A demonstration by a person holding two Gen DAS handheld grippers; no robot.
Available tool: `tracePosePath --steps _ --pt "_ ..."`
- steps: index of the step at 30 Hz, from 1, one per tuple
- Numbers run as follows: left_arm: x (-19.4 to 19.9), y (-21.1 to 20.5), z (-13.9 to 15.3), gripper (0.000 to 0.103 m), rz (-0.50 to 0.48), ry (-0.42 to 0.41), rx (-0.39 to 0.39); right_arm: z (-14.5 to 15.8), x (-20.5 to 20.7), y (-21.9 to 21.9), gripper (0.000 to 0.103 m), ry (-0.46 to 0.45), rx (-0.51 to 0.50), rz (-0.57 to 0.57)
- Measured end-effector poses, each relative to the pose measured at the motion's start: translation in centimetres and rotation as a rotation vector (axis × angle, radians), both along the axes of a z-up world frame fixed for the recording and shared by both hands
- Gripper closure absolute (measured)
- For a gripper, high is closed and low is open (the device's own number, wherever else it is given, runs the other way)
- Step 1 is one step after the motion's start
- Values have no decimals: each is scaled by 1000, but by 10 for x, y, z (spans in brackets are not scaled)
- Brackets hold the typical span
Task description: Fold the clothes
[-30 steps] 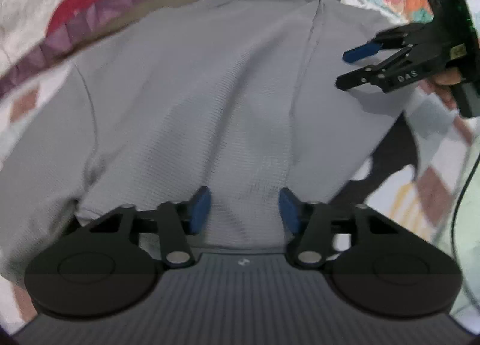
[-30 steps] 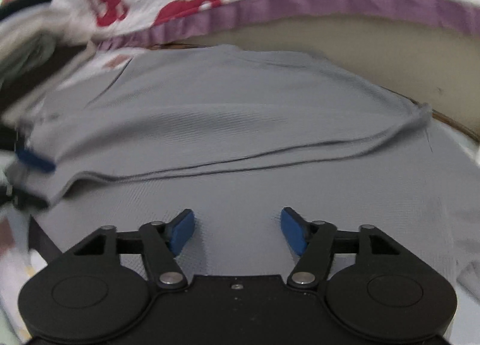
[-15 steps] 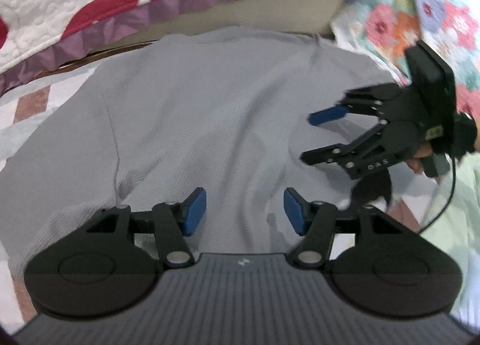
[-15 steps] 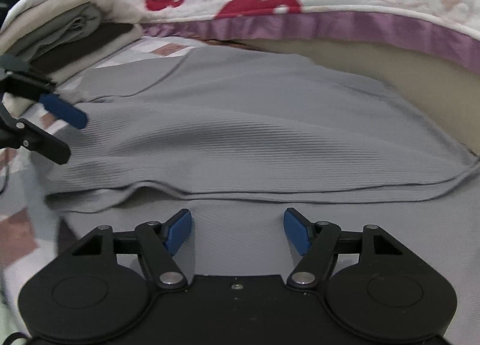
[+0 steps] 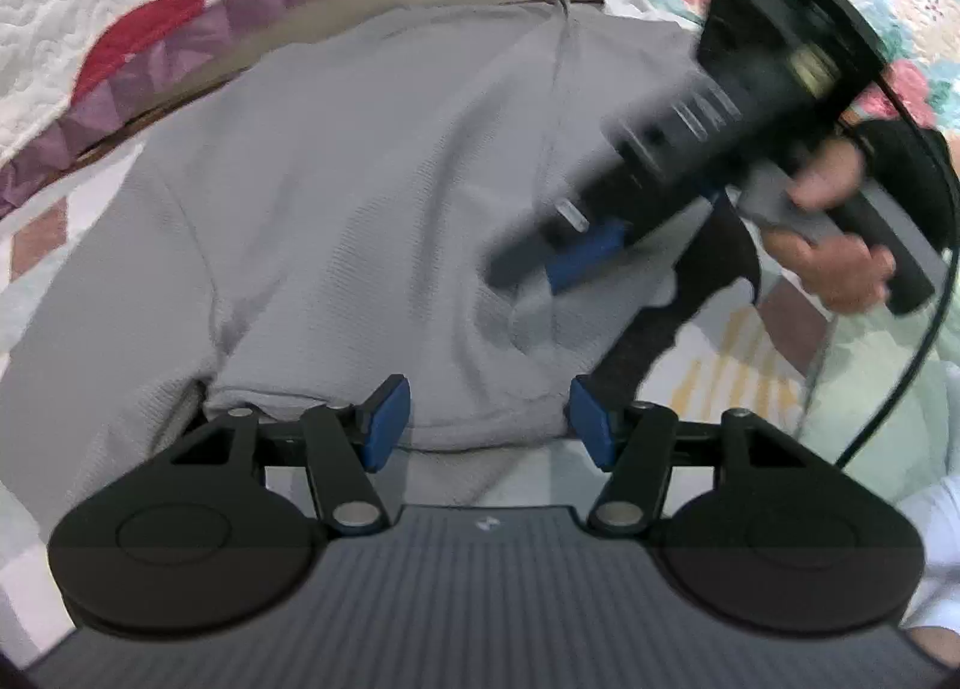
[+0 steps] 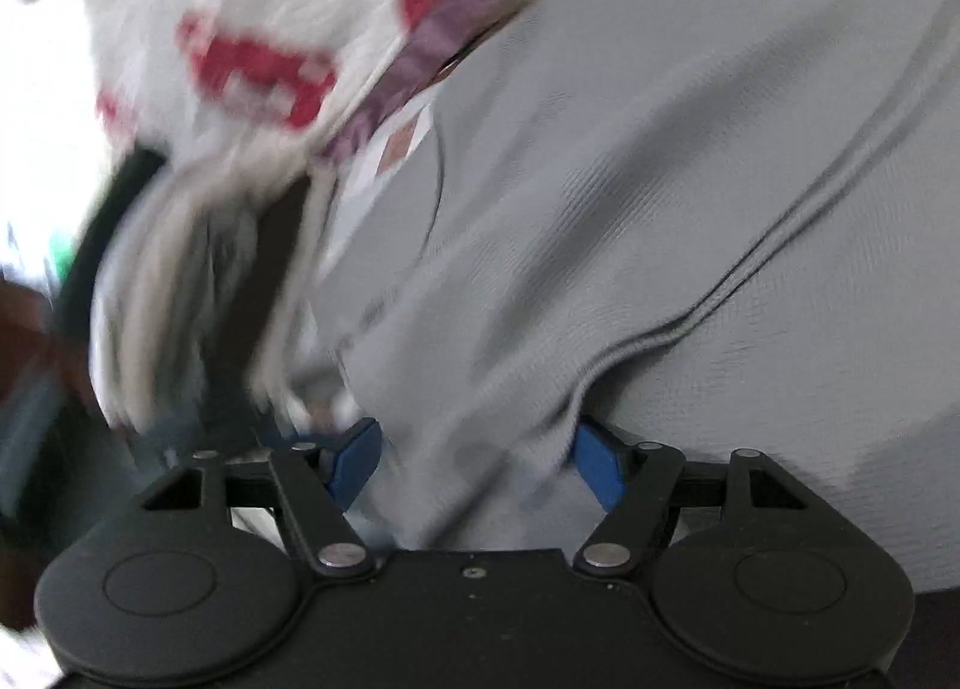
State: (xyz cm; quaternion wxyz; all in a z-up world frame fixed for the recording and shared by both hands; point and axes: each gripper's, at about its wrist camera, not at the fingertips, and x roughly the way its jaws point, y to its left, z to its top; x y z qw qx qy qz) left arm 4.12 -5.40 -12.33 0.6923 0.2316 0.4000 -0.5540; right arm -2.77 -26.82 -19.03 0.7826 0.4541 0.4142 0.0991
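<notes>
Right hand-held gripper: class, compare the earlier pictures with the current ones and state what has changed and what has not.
The right hand-held gripper has swung down from above the far right of the grey garment onto its right part, nearer the left hand-held gripper; its own view is now tilted and blurred, with a garment edge between its open fingers. Nothing is gripped. The left hand-held gripper stays open over the near hem; the garment stays spread out.

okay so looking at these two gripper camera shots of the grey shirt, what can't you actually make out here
- Left wrist view: the right gripper is motion-blurred, so its jaw opening is unclear there; it also hides part of the shirt.
- Right wrist view: the stack of clothes at left is smeared by blur; its items can't be told apart.
- Right wrist view: whether the shirt hem lies between the fingers or just beyond them.
- Both views: the shirt's near edge runs under the left gripper.
</notes>
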Motion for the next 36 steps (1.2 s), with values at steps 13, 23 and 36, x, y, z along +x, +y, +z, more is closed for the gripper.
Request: tracePosePath --steps 13,23,36 --pt "-15 -16 0 36 37 -139 -83 -11 2 -21 93 18 232 -166" --pt "-29 -26 -10 29 62 -308 -63 3 5 -32 93 -49 352 -225" --pt "72 -23 13 98 427 -340 -171 76 4 -42 49 -194 -263 88"
